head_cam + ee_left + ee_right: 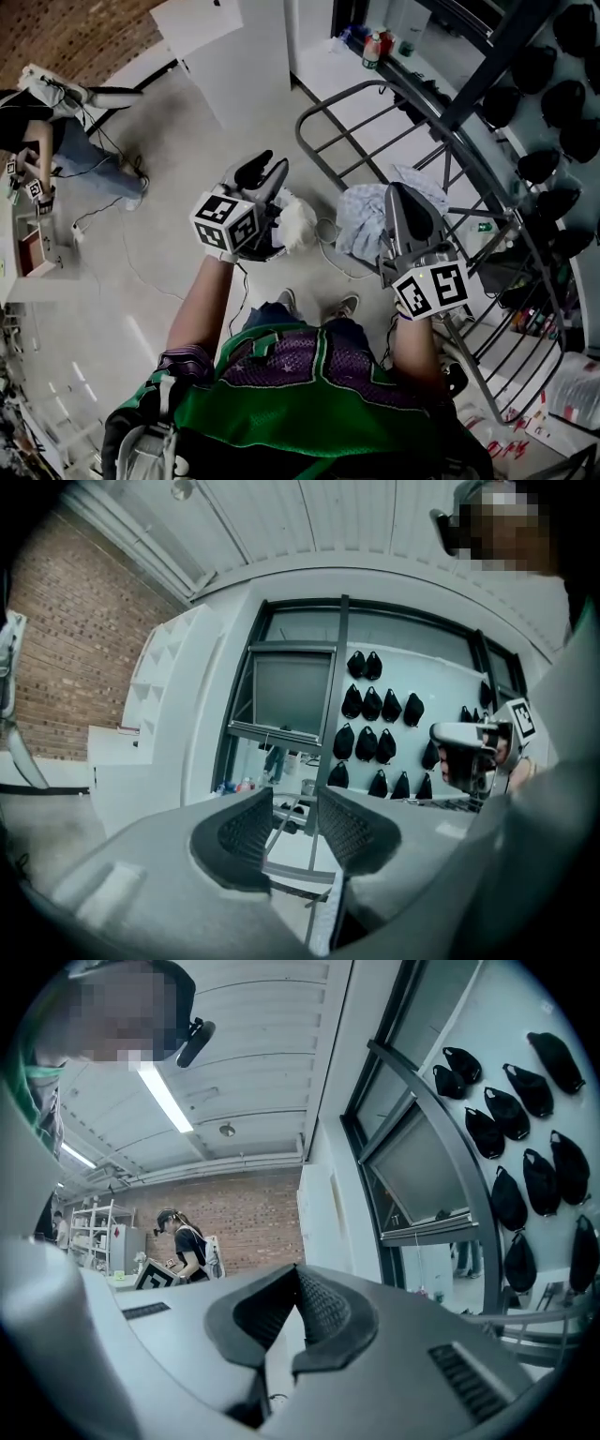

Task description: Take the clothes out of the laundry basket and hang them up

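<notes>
- At the centre of the head view, we hold a gripper in each hand above a pale floor [169, 281], with our green and purple jersey [309, 384] filling the bottom edge.
- Left of centre, the left gripper [265, 172] points toward the top of the frame. Its own view shows the left gripper [295, 803] with jaws standing apart and no cloth pressed between the ribbed pads.
- Just right of that gripper lies a bunched white cloth [298, 223]. We cannot tell whether the tool touches it.
- Right of centre, the right gripper [398, 192] sits over a pale blue cloth [361, 220] that spreads to either side of it. Its own view shows the right gripper [297, 1274] with jaws closed together at the tips. We cannot tell whether any fabric is nipped there.
- Curving from upper centre down the right side, the grey metal drying rack [375, 131] stands beside both cloths, and the blue one lies against its bars.
- At upper right, rows of black caps [562, 94] hang on the wall.
- At far left, a second person [37, 141] bends over a table.
</notes>
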A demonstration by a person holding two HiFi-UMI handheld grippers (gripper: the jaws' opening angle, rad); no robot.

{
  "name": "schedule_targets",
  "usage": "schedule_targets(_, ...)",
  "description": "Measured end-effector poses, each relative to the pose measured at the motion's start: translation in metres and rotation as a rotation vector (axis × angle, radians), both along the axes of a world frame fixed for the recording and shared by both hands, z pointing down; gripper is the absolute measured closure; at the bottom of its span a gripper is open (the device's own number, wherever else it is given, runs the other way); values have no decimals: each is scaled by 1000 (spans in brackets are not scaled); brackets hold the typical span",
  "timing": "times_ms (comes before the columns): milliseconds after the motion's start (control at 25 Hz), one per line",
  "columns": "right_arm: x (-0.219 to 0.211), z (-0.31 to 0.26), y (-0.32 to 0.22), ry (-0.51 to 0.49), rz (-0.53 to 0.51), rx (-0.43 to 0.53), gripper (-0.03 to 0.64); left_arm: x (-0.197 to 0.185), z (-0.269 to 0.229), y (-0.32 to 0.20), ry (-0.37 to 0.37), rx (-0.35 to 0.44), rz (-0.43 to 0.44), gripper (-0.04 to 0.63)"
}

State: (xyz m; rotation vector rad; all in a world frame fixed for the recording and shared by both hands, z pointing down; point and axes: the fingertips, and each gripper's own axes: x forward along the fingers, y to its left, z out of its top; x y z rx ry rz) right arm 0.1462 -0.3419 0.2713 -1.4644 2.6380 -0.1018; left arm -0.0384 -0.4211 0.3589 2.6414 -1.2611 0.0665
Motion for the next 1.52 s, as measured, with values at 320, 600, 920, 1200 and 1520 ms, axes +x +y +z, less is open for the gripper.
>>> schedule_targets(320, -33, 31, 3, 25, 69, -50, 615, -25, 52, 2, -18, -56, 93, 439)
schedule_targets(600, -30, 43, 28, 32, 155, -81, 617, -31, 92, 9, -39, -115, 157, 439)
schedule_targets(920, -18, 62, 70, 30, 141, -93, 615, -32, 130, 44, -40, -184, 109, 439)
schedule_targets(1200, -29, 96, 117, 6, 86, -135, 615, -32, 150, 94, -83, -197, 95, 439)
schedule_targets(1520, -54, 145, 125, 5, 104, -198, 616, -42, 226, 109, -107, -258, 163, 439)
